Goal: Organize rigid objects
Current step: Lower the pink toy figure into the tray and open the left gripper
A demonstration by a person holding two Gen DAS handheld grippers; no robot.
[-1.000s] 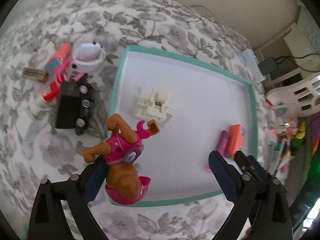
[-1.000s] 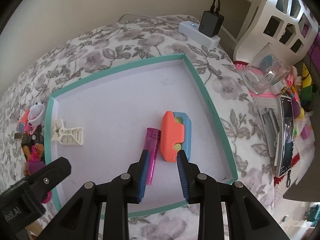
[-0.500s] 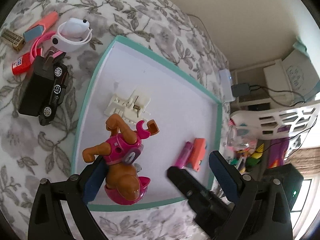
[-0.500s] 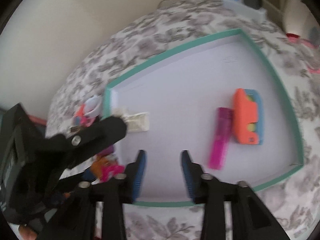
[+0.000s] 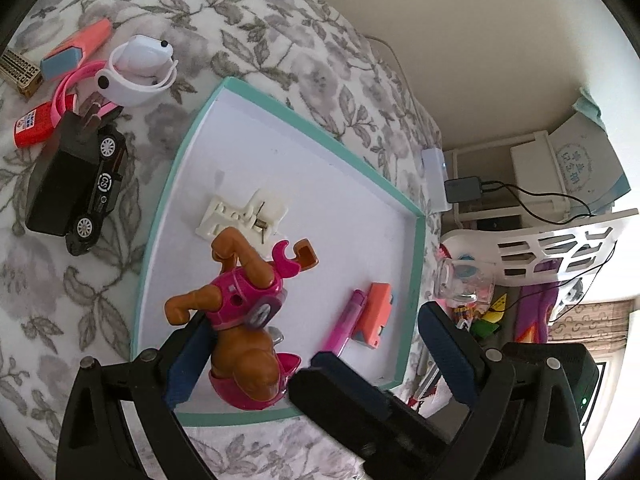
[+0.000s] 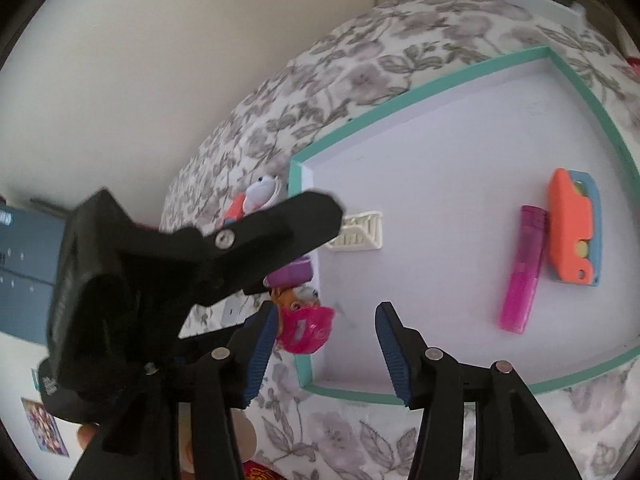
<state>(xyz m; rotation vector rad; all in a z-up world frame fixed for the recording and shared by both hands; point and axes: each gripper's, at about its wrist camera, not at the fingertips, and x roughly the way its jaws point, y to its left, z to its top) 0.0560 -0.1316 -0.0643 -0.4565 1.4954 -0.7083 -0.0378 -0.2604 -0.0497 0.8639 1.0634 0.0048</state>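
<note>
left tongs (image 5: 312, 344): jaws spread wide; toy dog rests against the left finger only, right finger well apart from it, so no real pinch
toy dog (image 5: 246, 320): brown and pink figure, head down toward the camera, legs up; sits over the near-left corner of the tray. In the right view (image 6: 302, 314) it shows at the tray's left edge, partly behind the left tongs' black body
right tongs (image 6: 326, 344): released, nothing between the blue pads; hover over the tray's near-left corner, just right of the toy dog
tray (image 5: 416, 264): shallow, white floor, teal rim, lying on the bed; right view rim (image 6: 420, 100)
white clip (image 5: 244, 214): flat on the tray floor, beyond the toy dog, near the left rim; right view (image 6: 358, 232)
pink lighter (image 5: 346, 326): on the tray floor at the right side, touching the orange toy; right view (image 6: 522, 268)
orange toy (image 5: 374, 314): orange with blue back, just beside the right rim; right view (image 6: 572, 224)
bed (image 5: 280, 32): grey floral cover, carries the tray
black toy car (image 5: 98, 192): off the tray, left of it, against a black box (image 5: 60, 188)
white watch (image 5: 138, 70): on the bed beyond the car
red lighter (image 5: 34, 126): far left, beside the pink band
power strip (image 5: 436, 180): white, past the tray's far corner, charger plugged in
</note>
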